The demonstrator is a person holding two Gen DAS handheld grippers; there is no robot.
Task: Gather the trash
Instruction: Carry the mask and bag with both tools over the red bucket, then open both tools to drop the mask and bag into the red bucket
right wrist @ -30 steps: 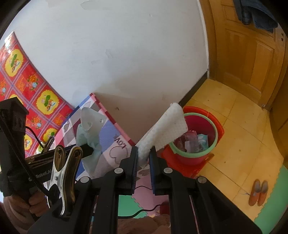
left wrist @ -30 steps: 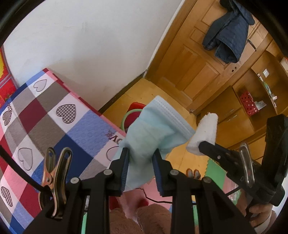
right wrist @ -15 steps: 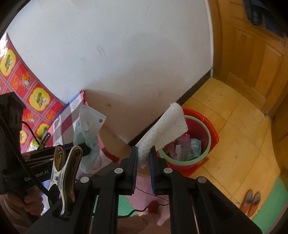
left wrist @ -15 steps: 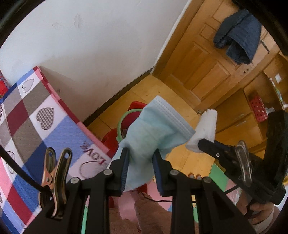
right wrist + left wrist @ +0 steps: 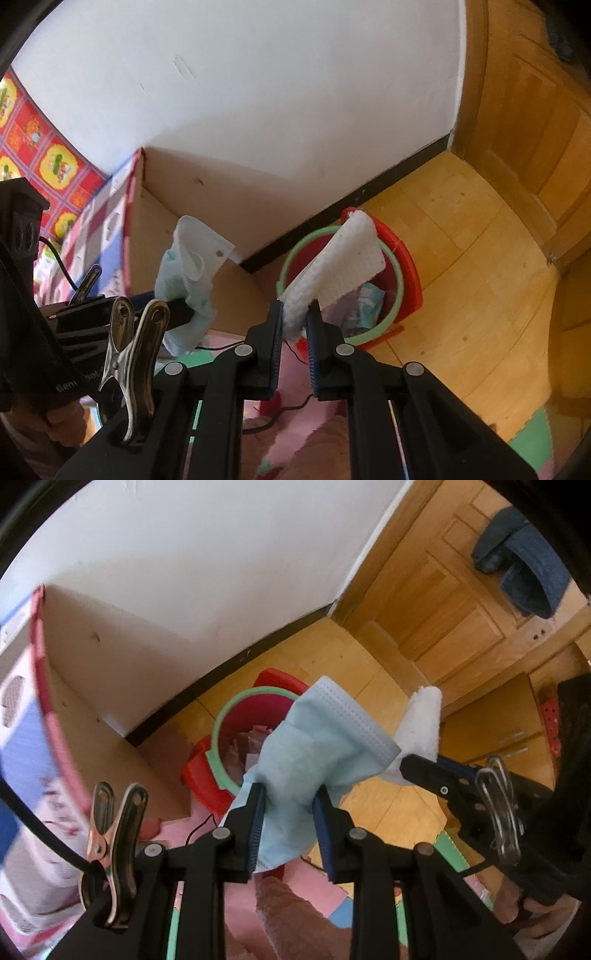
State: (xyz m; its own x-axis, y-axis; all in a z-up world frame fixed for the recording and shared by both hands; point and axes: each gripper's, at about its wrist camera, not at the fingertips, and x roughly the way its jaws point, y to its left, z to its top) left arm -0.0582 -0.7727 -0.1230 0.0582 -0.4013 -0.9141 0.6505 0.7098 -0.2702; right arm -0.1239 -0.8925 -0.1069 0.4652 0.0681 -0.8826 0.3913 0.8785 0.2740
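Here, partial white lettering on left gripper (image 5: 181,310) body, face mask (image 5: 310,760) clamped

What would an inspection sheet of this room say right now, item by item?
Surface: wooden floor, foam mats near the camera.
Job's things: pale blue face mask; white paper towel; red bin with green rim holding trash.
Clutter: cardboard box under a checked heart cloth.
Grippers: left gripper shut on the mask; right gripper shut on the towel.
Cables: thin black cable on the mats.
Surroundings: white wall, wooden door, dark blue jacket hanging.
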